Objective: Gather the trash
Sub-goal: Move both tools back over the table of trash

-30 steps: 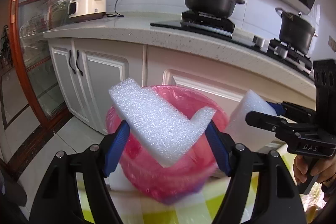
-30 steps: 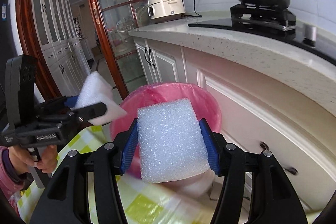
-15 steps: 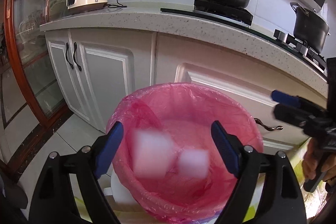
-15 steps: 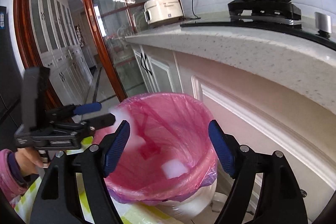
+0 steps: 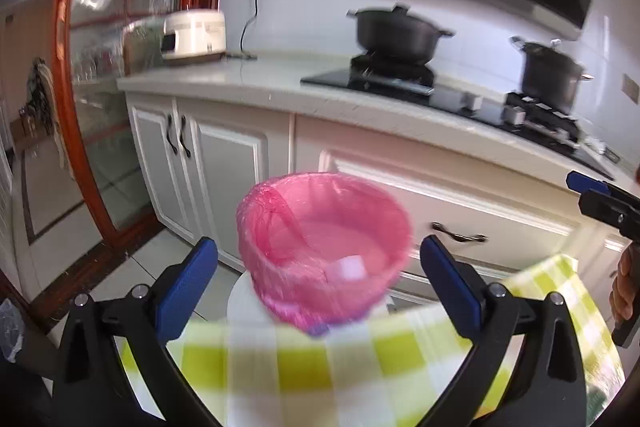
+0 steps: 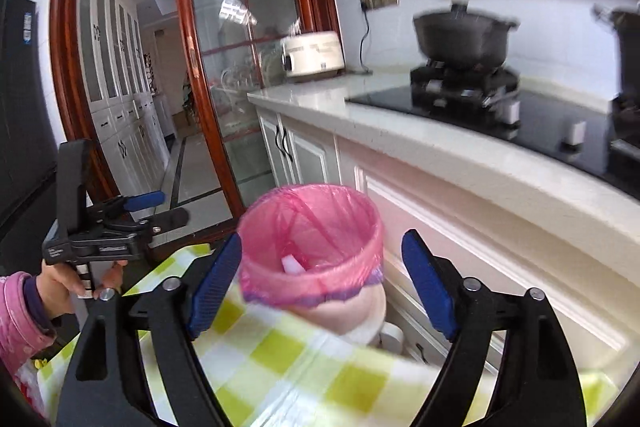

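A bin lined with a pink bag (image 5: pixel 320 247) stands on the floor past the table edge, in front of the kitchen cabinets; it also shows in the right wrist view (image 6: pixel 312 247). White foam pieces (image 5: pixel 352 269) lie inside it, one seen in the right wrist view (image 6: pixel 290 264). My left gripper (image 5: pixel 320 283) is open and empty, back from the bin over the table. My right gripper (image 6: pixel 320 279) is open and empty too. The left gripper shows at the left of the right wrist view (image 6: pixel 156 209), the right gripper at the right edge of the left wrist view (image 5: pixel 600 195).
A green and white checked tablecloth (image 5: pixel 300 367) covers the table under both grippers. The kitchen counter (image 5: pixel 280 83) behind holds a rice cooker (image 5: pixel 194 35) and two black pots (image 5: pixel 394 31) on a stove. A glass door with a red frame (image 6: pixel 208 87) stands left.
Both grippers opened and dropped their foam pieces into the bin, then drew back and up from it over the table.
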